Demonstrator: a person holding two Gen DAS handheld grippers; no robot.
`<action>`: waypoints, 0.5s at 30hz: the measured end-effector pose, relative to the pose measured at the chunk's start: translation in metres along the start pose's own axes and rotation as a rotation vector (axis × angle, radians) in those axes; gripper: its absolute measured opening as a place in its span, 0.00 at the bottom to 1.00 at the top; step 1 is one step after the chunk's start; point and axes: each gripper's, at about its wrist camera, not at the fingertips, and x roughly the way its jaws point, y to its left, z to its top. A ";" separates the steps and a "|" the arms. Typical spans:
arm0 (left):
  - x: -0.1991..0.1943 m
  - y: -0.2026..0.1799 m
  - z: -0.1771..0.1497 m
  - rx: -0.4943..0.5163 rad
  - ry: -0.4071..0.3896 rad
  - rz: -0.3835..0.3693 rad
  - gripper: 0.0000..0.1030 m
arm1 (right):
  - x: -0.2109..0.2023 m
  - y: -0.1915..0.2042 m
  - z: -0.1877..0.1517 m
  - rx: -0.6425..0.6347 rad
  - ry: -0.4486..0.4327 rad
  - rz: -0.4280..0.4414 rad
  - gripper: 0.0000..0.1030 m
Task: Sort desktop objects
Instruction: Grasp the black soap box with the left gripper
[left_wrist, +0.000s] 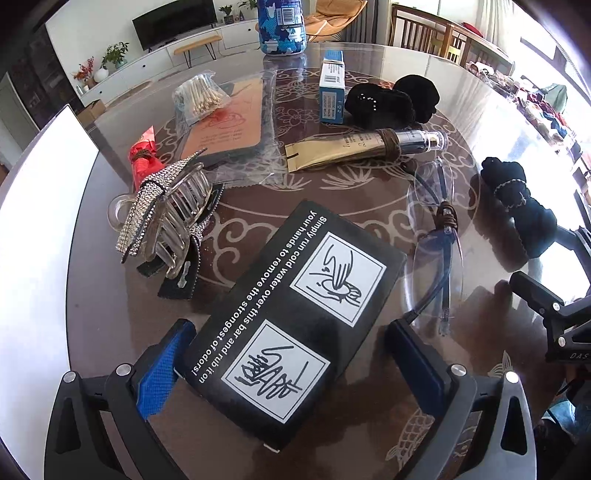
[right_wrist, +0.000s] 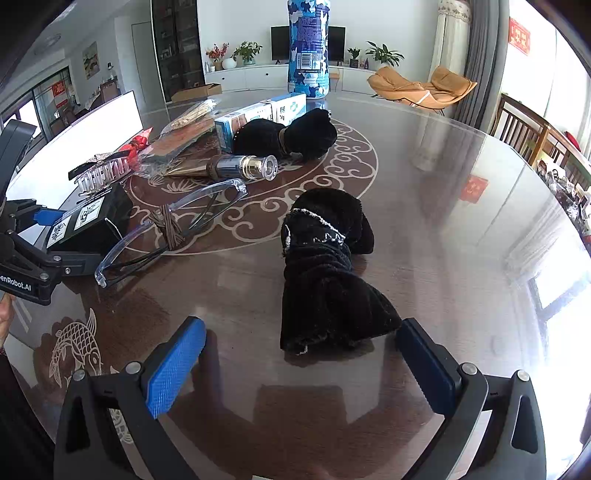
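Lying flat on the glass-topped table (left_wrist: 369, 59), the black box (left_wrist: 291, 325) sits between the fingers of the left gripper (left_wrist: 291, 354), printed side up; whatever it holds cannot be seen. The jaws stand wide apart. The left finger's blue pad (left_wrist: 166, 365) touches, or nearly touches, the box's near corner; the right finger stands clear of it.

Other containers: a clear bag (left_wrist: 199, 98) holding cotton swabs, resting on a flat brown packet (left_wrist: 229, 122); a blue and white carton (left_wrist: 332, 86), closed; a blue patterned bottle (left_wrist: 282, 26) upright at the far edge; a gold tube (left_wrist: 365, 147) lying on its side with a band around it.

Loose items: a rhinestone hair claw (left_wrist: 166, 218) just left of the box, clear glasses (left_wrist: 436, 251) folded and tied at the middle just right of it, a red wrapped item (left_wrist: 142, 157) behind the claw, and one black velvet bow (left_wrist: 391, 101) beside the carton.

A second black velvet bow (right_wrist: 325, 273) lies well apart from the rest, directly ahead of the right gripper (right_wrist: 303, 365). Its jaws are wide apart and empty; the bow's near end reaches between the fingertips, close to the right one, contact uncertain.
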 end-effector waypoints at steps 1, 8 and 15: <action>-0.001 -0.003 -0.003 0.006 0.000 -0.015 1.00 | 0.000 0.000 0.000 0.000 0.000 0.000 1.00; -0.011 0.000 -0.009 -0.101 -0.033 -0.024 0.63 | -0.001 0.002 0.001 -0.008 -0.010 -0.009 1.00; -0.002 0.019 0.014 -0.333 -0.047 0.080 0.61 | -0.003 0.001 -0.001 -0.007 -0.022 -0.017 1.00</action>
